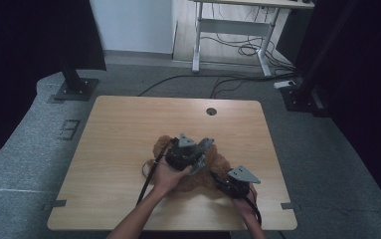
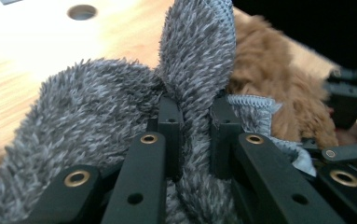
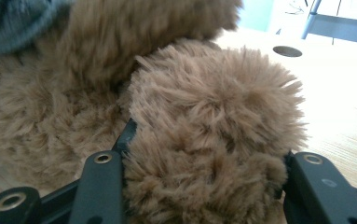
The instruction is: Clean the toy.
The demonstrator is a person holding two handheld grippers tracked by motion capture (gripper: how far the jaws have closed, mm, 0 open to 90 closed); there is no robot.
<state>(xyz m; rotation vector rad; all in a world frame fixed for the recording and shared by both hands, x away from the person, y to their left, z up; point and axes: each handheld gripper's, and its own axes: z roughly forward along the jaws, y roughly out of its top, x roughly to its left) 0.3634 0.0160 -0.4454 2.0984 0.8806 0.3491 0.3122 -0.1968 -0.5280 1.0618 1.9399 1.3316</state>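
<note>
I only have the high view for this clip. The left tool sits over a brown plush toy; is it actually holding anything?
Observer: Yes. The left tool is shut on a fold of grey fleece garment.
Operator: And the right tool?
Observer: The right tool clamps a rounded limb of the brown plush toy between its jaws.
Operator: Is the grey garment lying loose?
Observer: It lies against the toy's brown fur, and its stitched hem shows just right of the jaws.

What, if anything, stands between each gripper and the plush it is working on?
Nothing visible does. The left gripper is already clamped on the grey fleece garment, and the right gripper is clamped on a limb of the brown plush bear.
</note>
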